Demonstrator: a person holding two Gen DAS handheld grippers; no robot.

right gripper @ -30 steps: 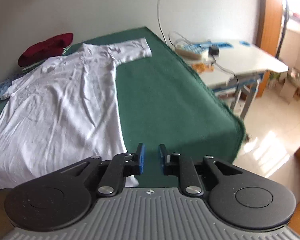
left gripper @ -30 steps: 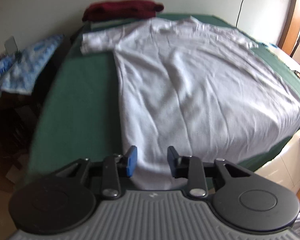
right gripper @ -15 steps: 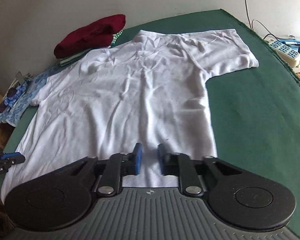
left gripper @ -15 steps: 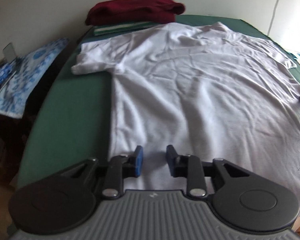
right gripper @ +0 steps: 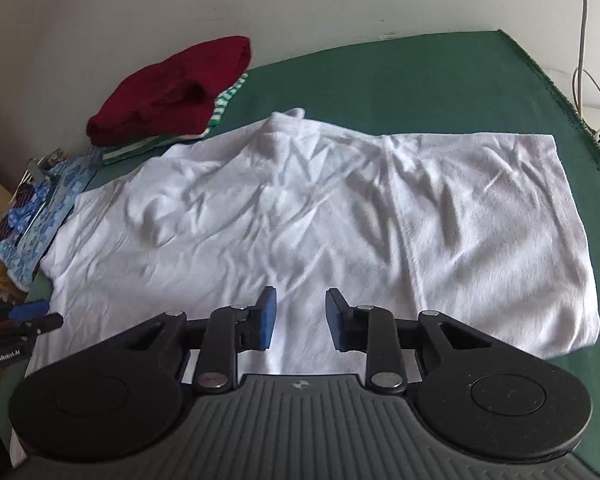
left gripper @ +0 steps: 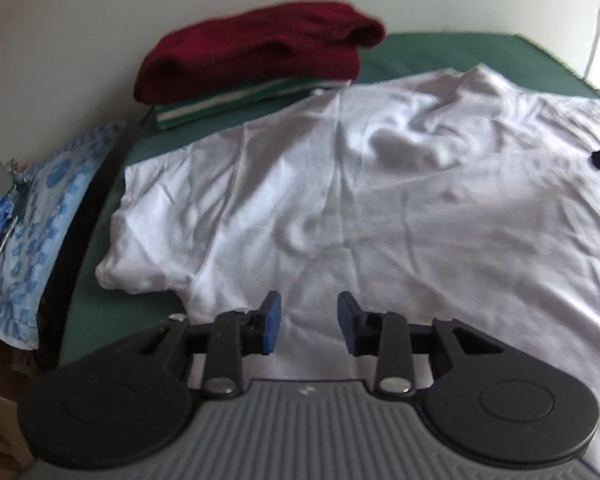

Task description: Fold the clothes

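Right wrist: shirt (right gripper: 300,216) flat, unfolded on green bed (right gripper: 420,88) | right gripper (right gripper: 299,317) jaws just reopened, empty, above the hem | left gripper (left gripper: 309,322) parted, empty | red pile (right gripper: 168,92) already folded | all folds left

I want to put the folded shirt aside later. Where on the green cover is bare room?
The widest bare patch of the green cover lies between the white T-shirt's collar and right sleeve and the wall. A narrow strip runs past the left sleeve. The corner with the dark red folded garment on the green-and-white striped garment is crowded.
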